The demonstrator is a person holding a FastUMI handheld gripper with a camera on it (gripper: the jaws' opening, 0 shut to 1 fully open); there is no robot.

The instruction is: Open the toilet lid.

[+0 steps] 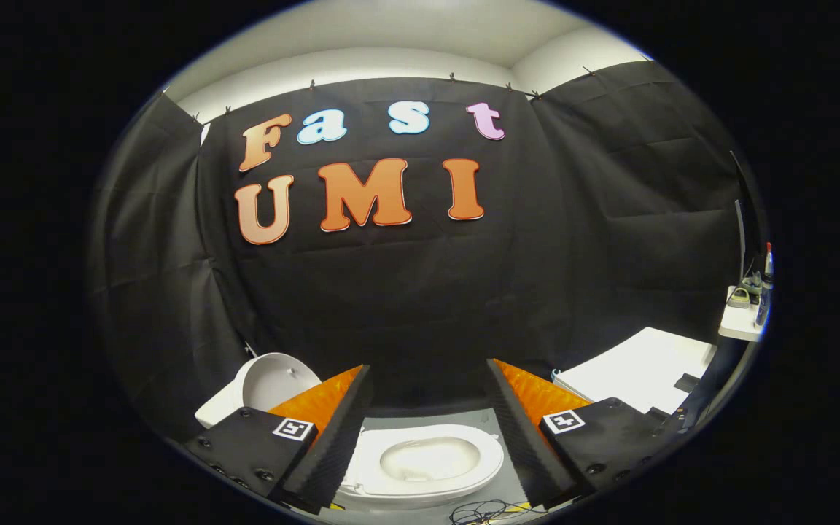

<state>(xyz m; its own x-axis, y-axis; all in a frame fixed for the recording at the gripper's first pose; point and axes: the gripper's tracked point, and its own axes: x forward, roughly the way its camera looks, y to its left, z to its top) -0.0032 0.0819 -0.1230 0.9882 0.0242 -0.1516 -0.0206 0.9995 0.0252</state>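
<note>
Gripper view: fisheye camera riding on hand-held gripper (427, 383), fingers spread wide apart, facing forward toward black cloth wall (405, 292); positioned above toilet bowl (427, 459), looking slightly down, wall well beyond.

The toilet lid (274, 379) is white and rounded; it stands raised, open, showing its inner side, to the left beyond the fingers. The white toilet seat (426, 459) lies flat below, between the two fingers, its bowl uncovered.

tongs (427, 386) spread, empty | toilet (427, 463) between fingers | toilet lid (274, 379) raised
</note>
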